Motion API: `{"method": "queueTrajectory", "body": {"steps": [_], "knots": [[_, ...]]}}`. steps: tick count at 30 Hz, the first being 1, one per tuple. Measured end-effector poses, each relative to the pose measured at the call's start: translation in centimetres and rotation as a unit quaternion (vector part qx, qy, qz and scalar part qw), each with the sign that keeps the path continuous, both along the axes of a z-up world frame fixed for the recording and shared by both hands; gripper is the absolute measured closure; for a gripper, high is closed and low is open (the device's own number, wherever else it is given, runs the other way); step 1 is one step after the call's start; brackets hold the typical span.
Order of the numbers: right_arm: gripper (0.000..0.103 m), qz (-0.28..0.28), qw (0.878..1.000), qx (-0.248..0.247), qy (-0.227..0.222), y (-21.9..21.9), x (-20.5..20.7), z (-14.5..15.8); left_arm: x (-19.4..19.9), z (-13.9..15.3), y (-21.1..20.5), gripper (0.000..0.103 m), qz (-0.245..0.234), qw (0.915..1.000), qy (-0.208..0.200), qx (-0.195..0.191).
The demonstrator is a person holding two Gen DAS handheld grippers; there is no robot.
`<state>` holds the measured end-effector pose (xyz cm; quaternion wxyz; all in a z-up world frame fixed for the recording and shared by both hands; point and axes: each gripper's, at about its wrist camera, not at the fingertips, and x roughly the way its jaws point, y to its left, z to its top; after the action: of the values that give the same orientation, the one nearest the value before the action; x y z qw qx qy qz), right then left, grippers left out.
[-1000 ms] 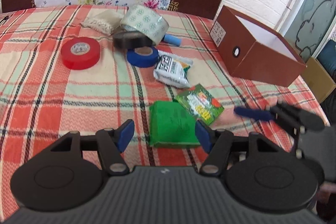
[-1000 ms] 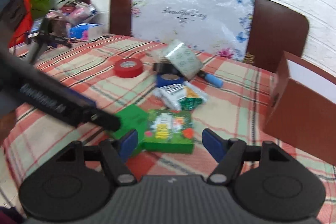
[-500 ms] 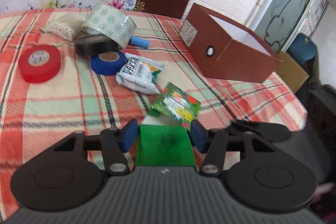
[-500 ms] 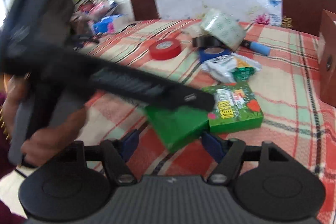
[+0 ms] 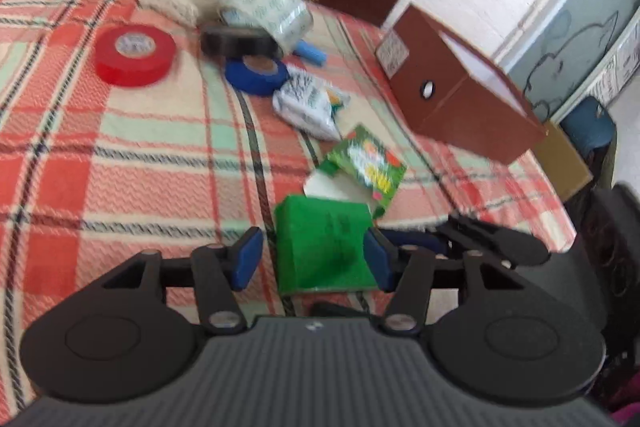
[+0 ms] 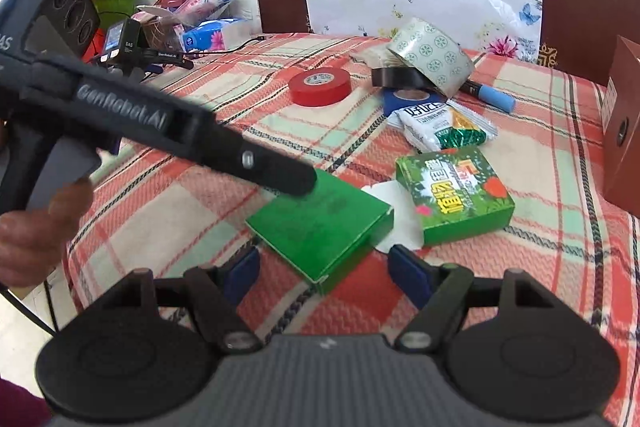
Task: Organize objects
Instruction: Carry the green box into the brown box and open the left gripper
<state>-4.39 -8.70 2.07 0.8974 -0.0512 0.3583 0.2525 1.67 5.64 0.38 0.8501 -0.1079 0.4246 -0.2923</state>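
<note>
A plain green box (image 5: 325, 247) lies on the checked tablecloth between the fingers of my left gripper (image 5: 314, 259); the right pad touches it, the left pad stands a little off. It also shows in the right wrist view (image 6: 320, 223), where the left gripper's finger (image 6: 276, 173) reaches over it. My right gripper (image 6: 324, 273) is open just in front of the box's near corner. A printed green box (image 6: 454, 195) lies beside it on a white sheet. A brown open box (image 5: 460, 95) stands at the right.
Farther back lie a red tape roll (image 6: 320, 85), black tape (image 6: 400, 77), blue tape (image 5: 257, 71), a patterned tape roll (image 6: 432, 55), a snack packet (image 6: 440, 125) and a blue marker (image 6: 494, 97). Two chairs stand behind the table. Clutter sits at the far left.
My left gripper has come forward around the plain green box and opened slightly. My right gripper has drawn closer to the box's near corner.
</note>
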Motion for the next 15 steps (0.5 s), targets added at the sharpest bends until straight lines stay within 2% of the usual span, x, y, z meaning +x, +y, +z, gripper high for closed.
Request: {"method": "queueTrajectory", "body": {"steps": [1,3,8,15], "knots": [[0.036,0.002,1.0,-0.003,0.0,0.2,0.1,0.0,-0.2,-0.2,-0.5,0.058,0.003,0.9999,-0.003,0.011],[0.038,-0.004,1.0,-0.014,-0.008,0.5,-0.1,0.1,-0.8,0.5,-0.9,0.058,0.003,0.9995,-0.02,0.023],[0.039,-0.016,0.998,0.009,-0.059,-0.7,-1.2,2.5,-0.8,3.6,-1.3,0.058,-0.003,0.9987,-0.05,0.01],[0.039,-0.066,0.995,0.02,-0.073,-4.4,-0.9,3.3,-0.1,5.1,-7.2,0.058,-0.034,0.9957,-0.07,0.05]]}}
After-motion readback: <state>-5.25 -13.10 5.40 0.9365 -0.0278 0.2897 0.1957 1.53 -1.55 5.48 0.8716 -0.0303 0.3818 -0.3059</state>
